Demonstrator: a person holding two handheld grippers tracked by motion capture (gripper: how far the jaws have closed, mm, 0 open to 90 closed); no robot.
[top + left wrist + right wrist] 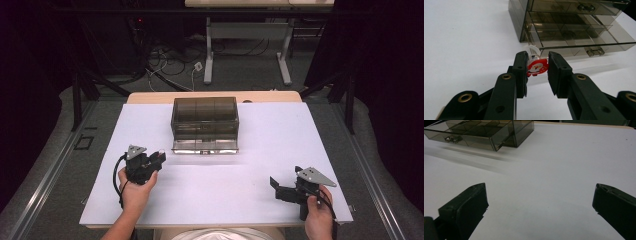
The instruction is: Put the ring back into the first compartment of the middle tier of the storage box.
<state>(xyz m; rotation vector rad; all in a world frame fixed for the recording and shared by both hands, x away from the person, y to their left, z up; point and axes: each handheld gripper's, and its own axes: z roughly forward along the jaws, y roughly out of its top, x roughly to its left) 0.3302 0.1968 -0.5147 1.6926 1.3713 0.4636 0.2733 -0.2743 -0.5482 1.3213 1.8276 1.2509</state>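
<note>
Two grippers: we see both over the white bench [260,150].
Left gripper [537,68]: closed on a small Santa charm [537,67] with a clear loop; it sits at about 8 o'clock from the drawer box [205,122].
Right gripper [539,202]: jaws spread wide, nothing between them, at about 4 o'clock from the box.
Drawer box: smoky, bottom drawer [584,48] pulled out.

each black gripper [159,158] has blocky jaws with brass-ringed screw holes, a grey three-cornered plate and a trailing black cable.
</note>
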